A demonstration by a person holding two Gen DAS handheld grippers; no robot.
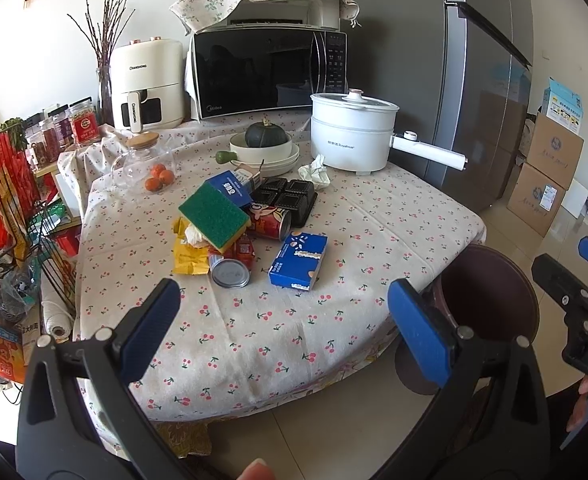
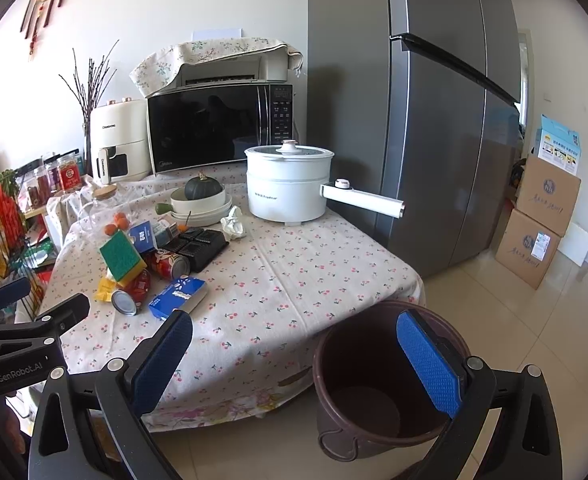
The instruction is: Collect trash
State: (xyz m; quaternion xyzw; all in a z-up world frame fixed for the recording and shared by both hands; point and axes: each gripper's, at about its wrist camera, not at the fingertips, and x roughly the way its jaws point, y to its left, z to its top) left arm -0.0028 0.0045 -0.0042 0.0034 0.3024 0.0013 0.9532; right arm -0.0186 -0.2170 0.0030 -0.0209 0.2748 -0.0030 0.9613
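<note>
Left gripper (image 1: 283,330) nearest, fingers wide, empty, over table edge. Right gripper (image 2: 294,364) wide, empty, above brown bin (image 2: 374,432). Trash pile (image 1: 229,232) mid-table: cans, wrappers, sponge stacked. Risk: grabbing lower item topples sponge, can rolls off tablecloth (image 1: 294,352).

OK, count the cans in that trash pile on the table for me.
2, both lying on their sides. One can is at the pile's near edge, its grey end facing the camera; the other can lies behind it, beside the black tray. The sponge may hide more.
</note>
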